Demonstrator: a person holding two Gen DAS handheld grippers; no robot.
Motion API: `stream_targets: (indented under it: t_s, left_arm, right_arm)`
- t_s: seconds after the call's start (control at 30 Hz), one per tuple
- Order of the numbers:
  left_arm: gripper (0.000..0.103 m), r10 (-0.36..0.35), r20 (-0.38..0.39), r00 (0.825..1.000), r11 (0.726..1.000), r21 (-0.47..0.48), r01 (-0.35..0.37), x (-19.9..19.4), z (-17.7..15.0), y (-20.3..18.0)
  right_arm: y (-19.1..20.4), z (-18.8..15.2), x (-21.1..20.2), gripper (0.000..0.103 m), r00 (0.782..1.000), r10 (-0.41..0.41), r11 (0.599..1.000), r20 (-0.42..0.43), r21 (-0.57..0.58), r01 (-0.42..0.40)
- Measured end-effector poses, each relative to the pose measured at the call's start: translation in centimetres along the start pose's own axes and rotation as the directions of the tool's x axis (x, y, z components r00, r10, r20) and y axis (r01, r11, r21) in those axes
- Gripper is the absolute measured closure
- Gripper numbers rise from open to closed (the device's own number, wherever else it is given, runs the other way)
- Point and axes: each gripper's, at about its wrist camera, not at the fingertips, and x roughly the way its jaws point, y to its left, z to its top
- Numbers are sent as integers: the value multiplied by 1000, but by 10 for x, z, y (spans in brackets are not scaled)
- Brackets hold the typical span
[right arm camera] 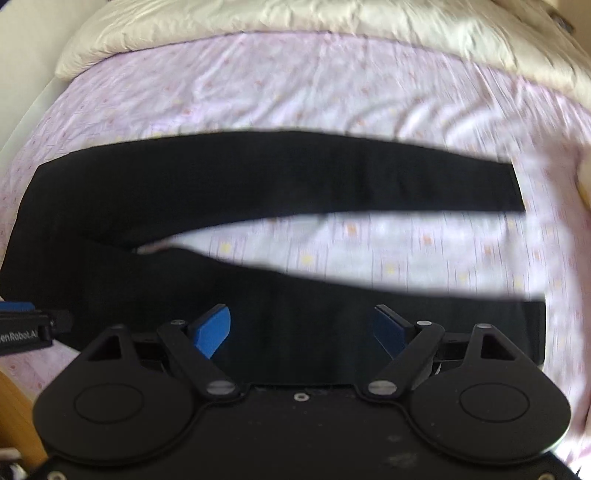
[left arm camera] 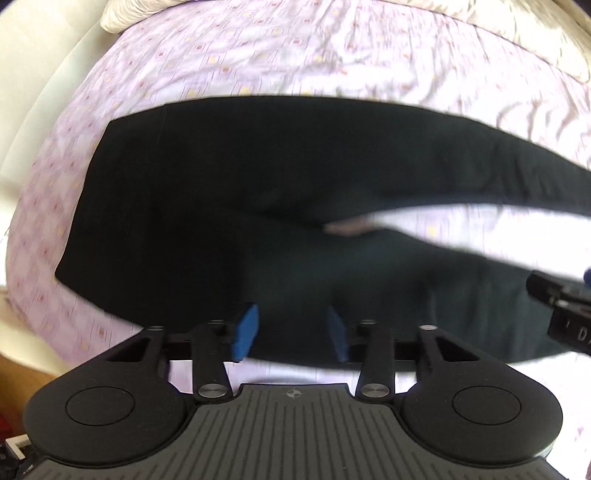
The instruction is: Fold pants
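Black pants (left arm camera: 258, 184) lie flat on the bed, waist to the left and both legs running right with a wedge of sheet between them. In the right wrist view the pants (right arm camera: 258, 177) show both leg ends at the right. My left gripper (left arm camera: 291, 334) hangs over the near edge of the pants by the hip, its blue pads (left arm camera: 245, 330) partly apart with no fabric pinched. My right gripper (right arm camera: 303, 332) stands wide open above the near leg, nothing between its fingers. Each gripper shows at the other view's edge: the right gripper (left arm camera: 561, 306) and the left gripper (right arm camera: 26, 325).
A pale pink patterned sheet (right arm camera: 295, 92) covers the bed (left arm camera: 295, 55). A cream duvet (right arm camera: 258, 22) is bunched along the far edge. Wood (left arm camera: 22, 376) shows at the lower left, beyond the bed's near corner.
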Motion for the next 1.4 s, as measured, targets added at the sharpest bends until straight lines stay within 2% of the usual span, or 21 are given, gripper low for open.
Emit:
stream_targets:
  t_s: [0.1,0.23,0.33,0.5,0.63,0.77,0.83,0.87,0.93,0.97,1.0,1.2,1.4]
  left_arm:
    - [75,14,18,1000,1000,-17,-14,10,23,8]
    - [79,37,52,998,999,-38,-35,23,54,19]
    - [80,44,51,998,998,-50,-42,34,71,26]
    - [80,35,14,999,997,-72,-34,49,91,37]
    - [79,18,-21,1000,995,-96,-20,62,105,46]
    - [79,-37,-42,998,990,-136,31,74,115,56]
    - [79,-66,-47,997,988,-146,58,78,121,58]
    - [79,-77,-47,996,986,-149,70,80,123,58]
    - [79,-104,-46,994,983,-155,96,84,129,58]
    - [79,-113,-41,993,982,-159,105,85,133,57]
    - [79,-126,-38,991,979,-166,118,86,137,57]
    - [79,-219,-17,976,946,-247,208,90,166,57]
    - [79,-277,-31,960,921,-294,256,99,189,53]
  right_arm:
    - [-3,34,20,26,999,31,996,42,-89,-27]
    - [-5,77,49,28,995,76,974,71,-217,-59]
    - [-2,105,73,28,992,100,943,83,-326,-68]
    - [10,145,117,27,985,153,867,75,-489,-97]
    - [17,165,152,27,980,199,807,14,-570,-156]
    - [23,178,180,27,959,254,746,-126,-605,-277]
    - [27,180,191,29,940,260,713,-222,-612,-342]
    - [29,179,194,37,931,257,707,-260,-607,-364]
    - [30,178,192,49,936,251,712,-247,-608,-351]
    - [30,179,190,81,936,252,720,-245,-599,-351]
    - [29,179,185,96,930,261,729,-258,-579,-365]
    - [43,129,128,97,948,267,678,-174,-665,-314]
    - [60,63,94,97,953,265,688,-145,-664,-293]
